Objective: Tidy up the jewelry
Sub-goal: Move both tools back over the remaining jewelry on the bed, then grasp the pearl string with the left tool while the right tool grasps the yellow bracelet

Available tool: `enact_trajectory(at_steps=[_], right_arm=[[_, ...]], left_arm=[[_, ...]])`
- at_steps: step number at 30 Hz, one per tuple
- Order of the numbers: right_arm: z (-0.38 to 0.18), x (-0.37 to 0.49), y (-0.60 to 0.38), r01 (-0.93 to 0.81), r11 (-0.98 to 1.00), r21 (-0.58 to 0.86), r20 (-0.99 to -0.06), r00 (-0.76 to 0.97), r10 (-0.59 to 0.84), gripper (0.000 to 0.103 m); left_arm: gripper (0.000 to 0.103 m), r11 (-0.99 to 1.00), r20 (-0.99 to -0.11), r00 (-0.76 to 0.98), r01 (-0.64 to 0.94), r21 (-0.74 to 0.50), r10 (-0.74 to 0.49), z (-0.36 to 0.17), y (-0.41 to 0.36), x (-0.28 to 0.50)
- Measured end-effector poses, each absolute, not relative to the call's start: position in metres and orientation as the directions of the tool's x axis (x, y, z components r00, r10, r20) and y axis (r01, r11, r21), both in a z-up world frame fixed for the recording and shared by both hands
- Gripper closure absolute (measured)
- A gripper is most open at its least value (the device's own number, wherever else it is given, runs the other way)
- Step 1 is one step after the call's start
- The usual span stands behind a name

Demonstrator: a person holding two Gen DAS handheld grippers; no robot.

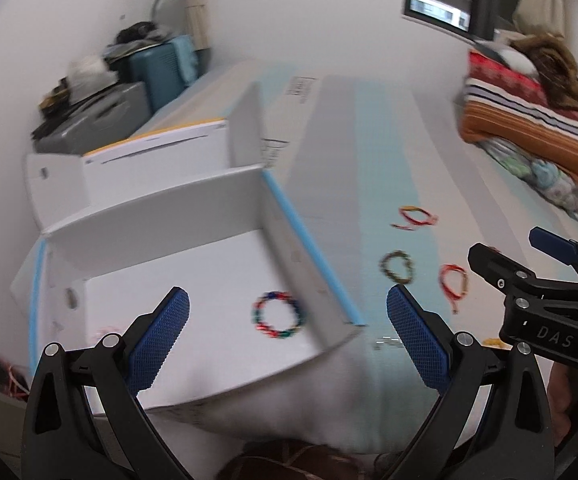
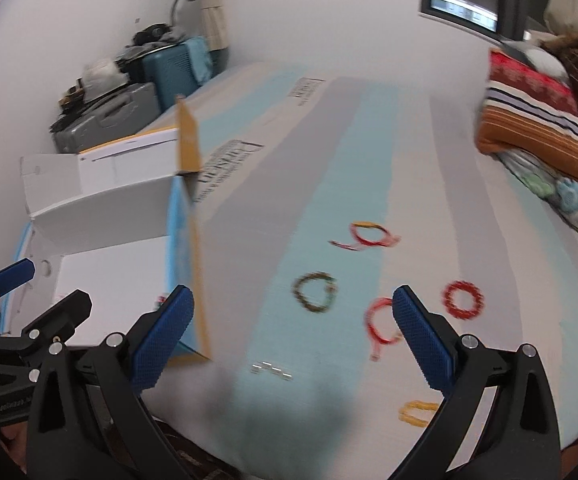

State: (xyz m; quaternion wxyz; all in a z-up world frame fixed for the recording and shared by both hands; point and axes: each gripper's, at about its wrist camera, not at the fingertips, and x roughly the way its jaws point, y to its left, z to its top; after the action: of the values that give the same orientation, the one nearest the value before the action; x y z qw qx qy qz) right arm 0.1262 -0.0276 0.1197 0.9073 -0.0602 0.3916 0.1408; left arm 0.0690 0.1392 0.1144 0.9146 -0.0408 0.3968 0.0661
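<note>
A multicoloured bead bracelet (image 1: 279,314) lies inside the open white box (image 1: 169,208) on the left. My left gripper (image 1: 287,344) is open and empty, above the box's right corner. On the striped surface lie a dark green-brown bracelet (image 1: 397,267) (image 2: 315,292), a red cord bracelet (image 1: 454,283) (image 2: 379,322), a red-yellow cord bracelet (image 1: 415,217) (image 2: 369,235), a red bead bracelet (image 2: 463,299), a yellow bracelet (image 2: 417,412) and a small silver chain (image 2: 271,371). My right gripper (image 2: 293,336) is open and empty, hovering above these. It also shows in the left wrist view (image 1: 529,264).
A second white box with a yellow edge (image 1: 161,152) stands behind the first. Suitcases (image 2: 129,100) and clutter fill the far left corner. Folded blankets (image 2: 549,112) pile up at the right. The box's blue and tan side wall (image 2: 189,248) stands left of the bracelets.
</note>
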Motion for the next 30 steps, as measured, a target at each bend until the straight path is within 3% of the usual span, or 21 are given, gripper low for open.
enact_trajectory(at_steps=[15, 30], right_arm=[[0.061, 0.135, -0.161, -0.115, 0.993, 0.003, -0.790, 0.608, 0.073, 0.008], [-0.024, 0.132, -0.203, -0.079, 0.996, 0.039, -0.865, 0.496, 0.073, 0.008]], left_arm=[[0.006, 1.000, -0.780, 0.625, 0.009, -0.020, -0.021, 0.055, 0.017, 0.099], [0.006, 0.998, -0.855, 0.518, -0.042, -0.042, -0.014, -0.029, -0.012, 0.133]])
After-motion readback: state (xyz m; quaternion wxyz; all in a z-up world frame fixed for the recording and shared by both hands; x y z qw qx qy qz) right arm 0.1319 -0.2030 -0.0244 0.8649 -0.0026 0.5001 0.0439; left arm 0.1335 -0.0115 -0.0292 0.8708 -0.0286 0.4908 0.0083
